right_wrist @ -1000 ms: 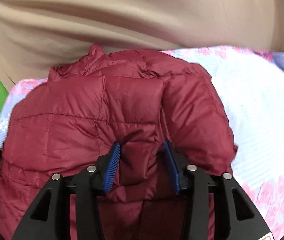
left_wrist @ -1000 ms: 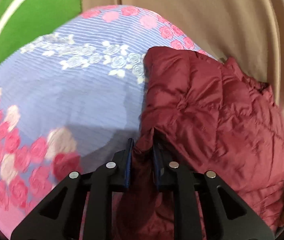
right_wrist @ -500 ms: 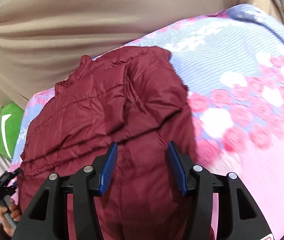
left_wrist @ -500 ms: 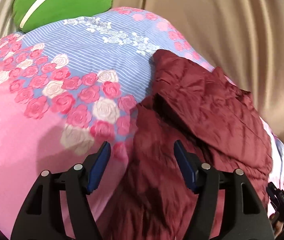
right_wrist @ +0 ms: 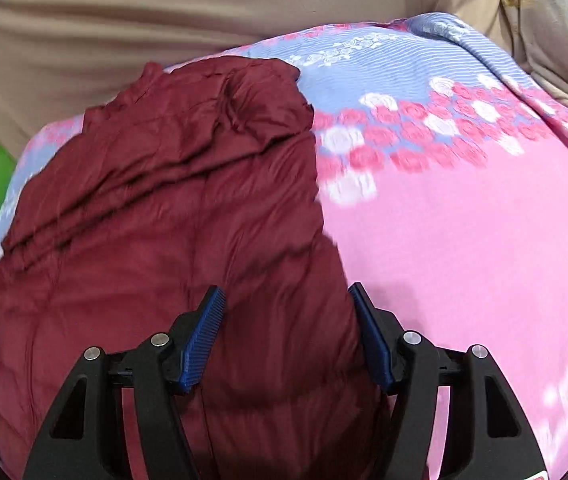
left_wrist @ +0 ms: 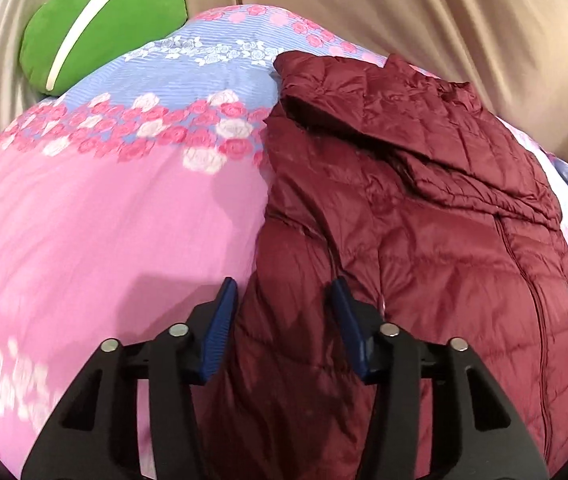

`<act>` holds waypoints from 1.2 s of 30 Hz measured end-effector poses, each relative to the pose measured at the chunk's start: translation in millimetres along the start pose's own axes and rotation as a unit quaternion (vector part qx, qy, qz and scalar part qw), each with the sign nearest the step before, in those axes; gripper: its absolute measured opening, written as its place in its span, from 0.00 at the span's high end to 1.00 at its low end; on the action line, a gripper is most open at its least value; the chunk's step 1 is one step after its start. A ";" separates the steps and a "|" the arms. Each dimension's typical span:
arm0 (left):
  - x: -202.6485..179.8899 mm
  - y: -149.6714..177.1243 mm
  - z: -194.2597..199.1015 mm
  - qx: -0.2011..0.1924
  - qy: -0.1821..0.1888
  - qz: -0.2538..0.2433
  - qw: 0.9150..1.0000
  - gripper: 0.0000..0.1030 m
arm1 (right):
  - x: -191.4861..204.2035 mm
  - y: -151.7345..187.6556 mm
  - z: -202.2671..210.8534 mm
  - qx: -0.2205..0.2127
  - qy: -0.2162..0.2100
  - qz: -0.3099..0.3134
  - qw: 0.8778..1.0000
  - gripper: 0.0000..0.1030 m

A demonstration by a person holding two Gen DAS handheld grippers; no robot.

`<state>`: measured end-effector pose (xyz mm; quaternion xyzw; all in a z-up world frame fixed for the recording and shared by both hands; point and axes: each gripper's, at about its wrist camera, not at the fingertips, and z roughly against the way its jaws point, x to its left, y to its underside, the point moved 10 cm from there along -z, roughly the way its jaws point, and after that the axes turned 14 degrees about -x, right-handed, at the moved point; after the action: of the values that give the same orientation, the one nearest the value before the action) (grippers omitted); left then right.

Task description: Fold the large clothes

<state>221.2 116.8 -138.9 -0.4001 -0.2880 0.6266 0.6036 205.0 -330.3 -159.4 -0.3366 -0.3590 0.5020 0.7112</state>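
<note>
Lying folded on the floral bed (left_wrist: pixel 116 216) at centre frame, the maroon puffer jacket (left_wrist: pixel 423 220) was laid flat. Left hand-held gripper (left_wrist: pixel 284 320), just narrowing, and right hand-held gripper (right_wrist: pixel 285 330), just widening, were both released, grasping nothing, presumably repositioning.

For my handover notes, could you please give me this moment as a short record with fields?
garment: dark red puffer jacket, partly folded, zip side showing
surface: pink and blue flowered bedspread
left claw: open, just been closing, over the jacket's edge, nothing pinched
right claw: open, just been opening, above the jacket, nothing pinched
background: green cushion, beige curtain
</note>
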 end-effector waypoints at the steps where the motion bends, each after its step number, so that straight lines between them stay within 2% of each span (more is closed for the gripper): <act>1: 0.2 4.3 6.3 0.002 0.000 -0.001 1.000 0.56 | -3.0 5.3 7.9 -0.001 0.001 -0.004 1.000 0.39; 5: -1.5 9.0 29.3 -0.003 -0.001 -0.012 1.000 0.58 | -8.7 18.5 28.2 0.003 -0.002 -0.017 1.000 0.38; 6: -3.8 -8.0 33.0 -0.017 0.007 -0.006 1.000 0.59 | -11.4 19.8 32.5 0.005 0.001 -0.017 1.000 0.36; 8: -12.3 -57.1 36.5 -0.054 0.027 0.009 0.998 0.59 | -2.3 6.9 26.2 0.017 -0.006 -0.007 1.000 0.43; 10: -23.3 -101.3 33.7 -0.092 0.037 0.006 0.995 0.58 | 15.9 -29.6 17.7 -0.003 -0.030 0.005 1.000 0.49; 11: -28.7 -122.2 27.1 -0.110 0.037 -0.004 0.993 0.58 | 26.6 -50.4 11.3 -0.015 -0.044 0.011 0.999 0.51; 12: -30.5 -144.2 14.9 -0.130 0.019 -0.013 0.991 0.57 | 36.8 -64.5 5.0 -0.022 -0.052 0.013 0.998 0.54; 14: -32.5 -164.2 -17.0 -0.131 0.013 -0.014 0.991 0.57 | 55.7 -88.7 -15.5 -0.026 -0.062 0.018 0.998 0.54; 15: -31.5 -166.9 -44.3 -0.110 0.011 -0.006 0.994 0.57 | 67.8 -96.9 -32.5 -0.018 -0.071 0.022 0.997 0.54; 17: -22.3 -153.5 -84.5 -0.061 0.002 0.014 0.998 0.58 | 85.9 -97.6 -65.4 0.004 -0.082 0.046 0.996 0.60; 18: -14.4 -137.0 -106.4 -0.028 -0.010 0.021 0.999 0.58 | 87.3 -94.4 -77.3 0.007 -0.070 0.059 0.996 0.61; 20: -0.2 -106.1 -126.5 0.012 -0.033 0.013 0.999 0.61 | 79.7 -77.7 -100.9 0.028 -0.045 0.079 0.996 0.64; 22: 9.6 -83.9 -127.9 0.018 -0.020 0.018 0.999 0.60 | 70.9 -69.2 -106.7 0.024 -0.059 0.072 0.995 0.64; 23: 13.2 -81.3 -121.6 0.009 -0.024 0.012 1.000 0.60 | 67.8 -69.3 -103.9 0.025 -0.058 0.076 0.995 0.64; 26: 22.4 -74.4 -105.7 0.033 -0.034 0.020 0.999 0.60 | 54.7 -69.2 -93.9 0.035 -0.042 0.088 0.995 0.64; 27: 23.5 -80.5 -99.1 0.034 -0.037 0.026 0.998 0.62 | 49.6 -75.0 -87.3 0.032 -0.022 0.092 0.995 0.63; 29: 16.0 -103.9 -86.2 0.008 -0.034 0.026 0.999 0.63 | 51.2 -94.6 -78.7 0.008 0.000 0.106 0.994 0.60; 30: 4.4 -125.5 -79.1 -0.018 -0.024 0.022 0.999 0.61 | 59.8 -112.4 -75.1 -0.014 -0.010 0.111 0.994 0.59; 32: -21.2 -159.1 -72.8 -0.054 -0.002 0.011 0.998 0.56 | 81.6 -139.1 -75.6 -0.031 -0.038 0.109 0.993 0.59; 33: -39.7 -177.6 -73.9 -0.074 0.012 0.006 0.997 0.51 | 98.3 -153.2 -81.5 -0.033 -0.064 0.097 0.993 0.59; 34: -54.6 -190.9 -78.7 -0.086 0.023 0.002 0.996 0.50 | 112.0 -162.3 -88.6 -0.031 -0.087 0.088 0.992 0.59; 36: -88.7 -208.7 -106.3 -0.088 0.041 -0.013 0.995 0.50 | 142.1 -172.7 -110.6 -0.011 -0.130 0.078 0.988 0.62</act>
<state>416.9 38.3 -3.7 -0.4735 -0.3223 0.5742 0.5850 414.3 -254.1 -46.9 -0.3031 -0.4269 0.5916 0.6131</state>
